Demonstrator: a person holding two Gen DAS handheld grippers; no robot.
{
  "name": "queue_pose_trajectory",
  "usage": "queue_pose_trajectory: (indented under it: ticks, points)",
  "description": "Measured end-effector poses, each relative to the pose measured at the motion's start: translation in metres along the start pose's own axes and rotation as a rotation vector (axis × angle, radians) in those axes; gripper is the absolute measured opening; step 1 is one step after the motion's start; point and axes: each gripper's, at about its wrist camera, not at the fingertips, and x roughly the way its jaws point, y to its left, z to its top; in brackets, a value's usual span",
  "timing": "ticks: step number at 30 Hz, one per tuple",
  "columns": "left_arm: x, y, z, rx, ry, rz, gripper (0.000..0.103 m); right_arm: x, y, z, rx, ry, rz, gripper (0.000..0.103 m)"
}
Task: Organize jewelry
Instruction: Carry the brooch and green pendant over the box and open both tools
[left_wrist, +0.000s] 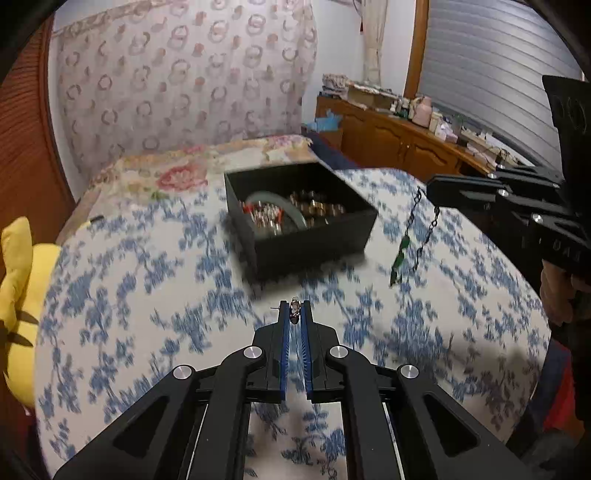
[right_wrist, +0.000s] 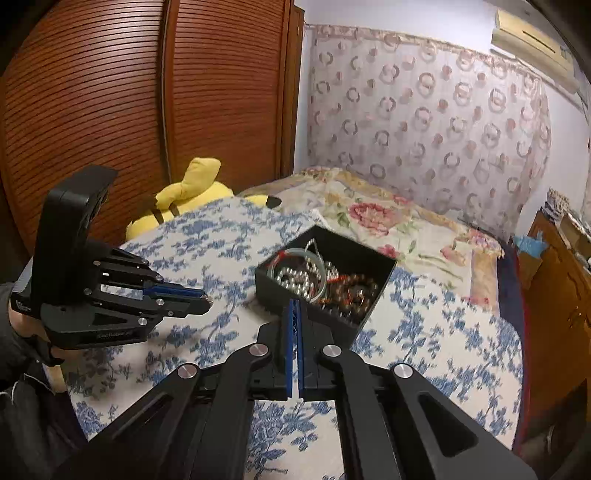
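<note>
Pinching ring (left_wrist: 294, 309), left tongs (left_wrist: 295, 306); right tongs (left_wrist: 430, 192) pinching necklace (left_wrist: 413, 236) (box (left_wrist: 314, 243) between).

On the bed (left_wrist: 147, 295), an open box (left_wrist: 295, 236) at centre, beads and a bangle (left_wrist: 277, 206) inside. Right of the box, a chain necklace (left_wrist: 413, 236) dangling from the right gripper (left_wrist: 430, 192). Nearer, a small ornament (left_wrist: 294, 309) pinched in the left gripper (left_wrist: 294, 314). At the bed's left edge, a plush toy (left_wrist: 18, 295); beyond, right, a cabinet (left_wrist: 399, 140).

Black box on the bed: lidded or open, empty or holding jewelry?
Open and holding jewelry: the black box shows no lid, and beads and a pale bangle lie inside.
</note>
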Motion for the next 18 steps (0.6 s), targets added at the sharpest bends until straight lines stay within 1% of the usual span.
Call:
queue_pose_trajectory:
  ticks: [4, 10, 14, 18]
  points:
    - [-0.002, 0.000, 0.020, 0.010, -0.032, 0.008, 0.005, -0.002, -0.005, 0.018, -0.017, -0.029, -0.012, 0.002]
    - [0.005, 0.007, 0.041, 0.003, -0.048, 0.006, 0.005, 0.005, -0.019, 0.044, -0.027, -0.063, -0.043, 0.002]
    - [0.013, 0.012, 0.056, -0.006, -0.054, 0.005, 0.005, 0.017, -0.030, 0.055, -0.020, -0.065, -0.047, 0.002]
    - [0.024, 0.019, 0.069, -0.011, -0.057, 0.010, 0.005, 0.036, -0.041, 0.056, -0.003, -0.044, -0.037, 0.002]
